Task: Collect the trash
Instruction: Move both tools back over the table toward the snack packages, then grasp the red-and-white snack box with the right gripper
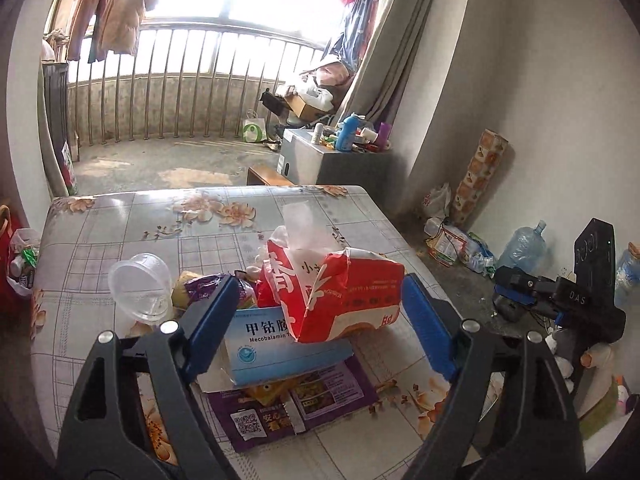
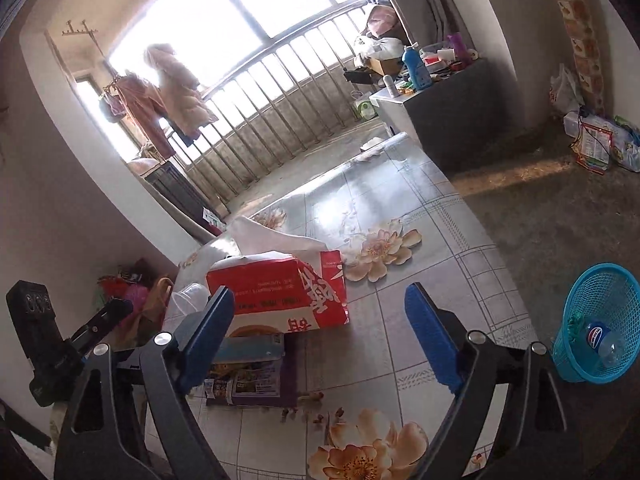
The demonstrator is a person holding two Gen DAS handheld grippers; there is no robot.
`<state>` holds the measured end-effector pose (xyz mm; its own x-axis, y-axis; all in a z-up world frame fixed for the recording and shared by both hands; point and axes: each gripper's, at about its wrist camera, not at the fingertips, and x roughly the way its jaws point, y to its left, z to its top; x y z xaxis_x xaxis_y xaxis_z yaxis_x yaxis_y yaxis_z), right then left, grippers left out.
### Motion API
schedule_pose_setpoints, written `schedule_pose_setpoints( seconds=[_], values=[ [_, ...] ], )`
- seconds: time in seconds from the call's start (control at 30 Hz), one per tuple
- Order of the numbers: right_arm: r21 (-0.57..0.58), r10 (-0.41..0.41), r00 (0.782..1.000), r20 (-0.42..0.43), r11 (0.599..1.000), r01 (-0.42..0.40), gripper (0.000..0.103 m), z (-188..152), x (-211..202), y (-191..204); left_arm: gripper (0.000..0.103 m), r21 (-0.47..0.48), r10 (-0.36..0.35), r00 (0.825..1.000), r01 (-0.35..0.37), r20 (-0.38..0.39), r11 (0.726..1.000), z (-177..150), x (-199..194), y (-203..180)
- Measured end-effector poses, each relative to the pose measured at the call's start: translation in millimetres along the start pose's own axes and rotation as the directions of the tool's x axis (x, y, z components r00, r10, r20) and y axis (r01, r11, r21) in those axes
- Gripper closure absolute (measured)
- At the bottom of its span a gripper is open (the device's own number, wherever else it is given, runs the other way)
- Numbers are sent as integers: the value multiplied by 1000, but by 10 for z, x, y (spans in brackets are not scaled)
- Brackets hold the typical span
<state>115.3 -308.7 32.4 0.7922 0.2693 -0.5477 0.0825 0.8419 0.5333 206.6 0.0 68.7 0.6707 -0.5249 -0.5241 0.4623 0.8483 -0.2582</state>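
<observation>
Trash [image 1: 256,344] lies heaped on the table [image 1: 120,216] beside the red tissue pack [image 1: 340,292], so the left gripper [image 1: 320,320] hangs spread and empty over it, while the right gripper [image 2: 320,332], likewise released, waits nearby.

table [image 1: 100,216]: tissue pack [image 1: 340,292] on medicine box [image 1: 280,344]; box on leaflet [image 1: 304,404] | plastic cup [image 1: 140,286] on its side, left of pack; snack wrapper [image 1: 208,280] between them | basket [image 2: 592,320] on floor, right of table; bottle [image 2: 604,344] in it

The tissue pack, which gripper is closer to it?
Left. The left gripper is open with the tissue pack between its fingers; the right gripper is open beside the pack, over bare table.
</observation>
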Motion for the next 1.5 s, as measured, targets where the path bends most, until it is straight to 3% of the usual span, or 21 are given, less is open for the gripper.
schedule_pose_setpoints(
  seconds=[0.2, 0.33, 0.43, 0.6, 0.8, 0.93, 1.07, 1.2, 1.3, 1.5],
  values=[
    [72, 39, 997, -62, 997, -34, 33, 230, 476, 37, 61, -78, -10, 998, 6, -57, 997, 98, 438, 242],
    [140, 85, 992, -88, 988, -72, 39, 430, 827, 4, 76, -90, -14, 989, 1, -147, 996, 100, 873, 346],
    [184, 129, 982, -139, 978, -103, 39, 486, 1116, -33, 83, -89, -57, 976, 39, -209, 995, 32, 1097, 333],
    [200, 189, 955, -228, 969, -144, 39, 344, 1258, -35, 84, -100, -179, 953, 159, -246, 982, -68, 1086, 197],
    [292, 237, 932, -274, 944, -154, 39, 52, 995, -315, 84, -71, -293, 891, 287, -346, 955, -296, 1096, -179],
    [327, 197, 935, -294, 940, -95, 39, -157, 742, -541, 84, -28, -340, 845, 361, -413, 932, -512, 1127, -487],
    [379, 161, 947, -277, 924, -46, 39, -274, 490, -765, 84, -9, -334, 819, 373, -467, 928, -705, 1221, -649],
    [458, 194, 954, -228, 886, -71, 39, -330, 310, -930, 84, -20, -325, 802, 364, -502, 931, -863, 1328, -695],
    [509, 251, 941, -226, 854, -105, 38, -427, 351, -924, 84, -40, -309, 789, 341, -531, 939, -991, 1435, -673],
    [546, 285, 916, -281, 833, -91, 36, -665, 590, -865, 84, -68, -312, 776, 330, -548, 942, -1073, 1537, -664]
  ],
)
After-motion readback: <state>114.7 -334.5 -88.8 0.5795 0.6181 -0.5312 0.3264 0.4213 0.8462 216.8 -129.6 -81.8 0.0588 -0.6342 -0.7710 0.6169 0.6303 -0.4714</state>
